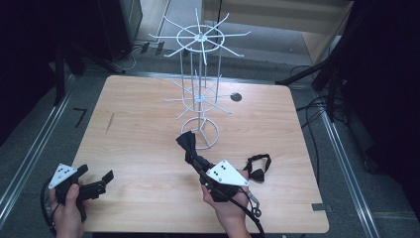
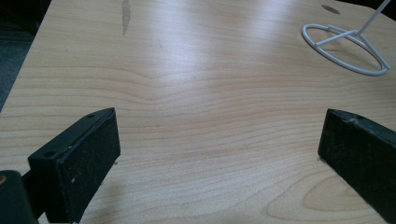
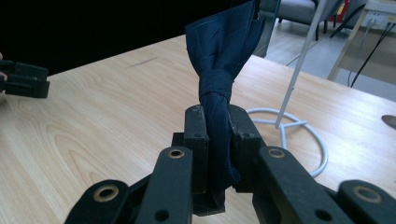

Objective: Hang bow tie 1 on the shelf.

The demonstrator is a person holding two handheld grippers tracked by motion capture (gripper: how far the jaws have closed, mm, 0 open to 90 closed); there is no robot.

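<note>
A dark navy bow tie (image 3: 219, 60) stands pinched at its knot between the jaws of my right gripper (image 3: 215, 126). In the high view that bow tie (image 1: 187, 141) is held above the table, just in front of the base of the white wire rack (image 1: 199, 37), with my right gripper (image 1: 191, 154) shut on it. A second black bow tie (image 1: 258, 167) with its strap lies on the table right of that hand. My left gripper (image 1: 95, 172) rests at the near left corner, open and with nothing in it, over bare wood (image 2: 219, 154).
The rack's ring base (image 1: 200, 133) sits mid-table; it is also seen in the gripper views as a ring base (image 2: 345, 46) and a ring base (image 3: 299, 135). Wire arms spread from the rack at two levels. A dark round hole (image 1: 236, 97) marks the tabletop behind it. Cables lie on the floor.
</note>
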